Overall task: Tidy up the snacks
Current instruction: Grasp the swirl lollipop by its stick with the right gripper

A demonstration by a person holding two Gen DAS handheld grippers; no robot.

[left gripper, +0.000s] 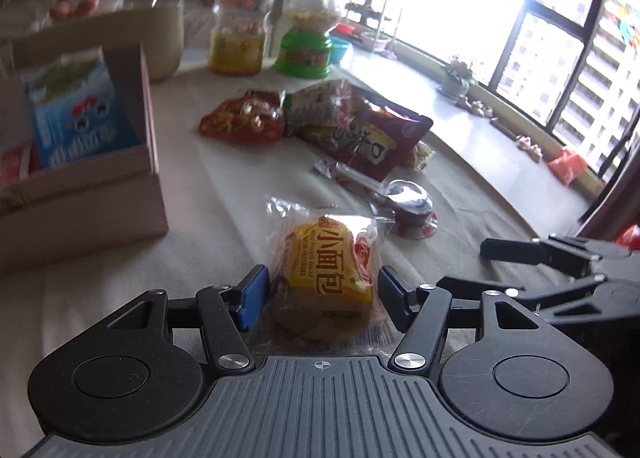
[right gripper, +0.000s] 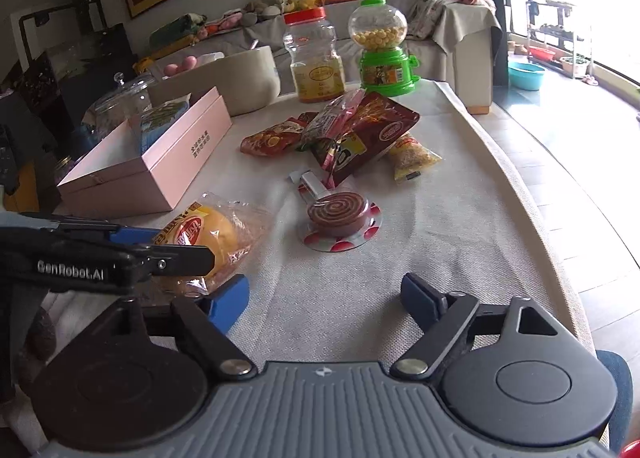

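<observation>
left tongs: my left gripper [left gripper: 320, 294] is spread wide around the small clear-wrapped yellow bread bun [left gripper: 324, 274], blue pads on either side with a sliver of gap, so nothing's grabbed yet

right tongs: my right gripper [right gripper: 324, 298] is gaping too, nothing in it, just bare cloth between the pads, parked near the table's front edge

bread: sits on the beige tablecloth [right gripper: 440, 238] toward the front left of the table, just beside the near corner of the pink cardboard box [right gripper: 152, 166]

box: open, already has a blue-and-white biscuit pack [left gripper: 76, 118] standing inside, so I'd guess that's where the bun goes

other stuff: flat spiral lollipop in red-dotted wrapper [right gripper: 338, 218] mid-table, pile of red crinkly snack bags [right gripper: 352, 130] behind it, well apart from the bun

what could go wrong: the wrapper is slick and puffy, so if I pinch only the loose film the bun could slide out on the lift. Squeeze hard and I flatten soft bread. Also the box wall is close on the left, so a lazy swing could clip it and shove the box.
</observation>
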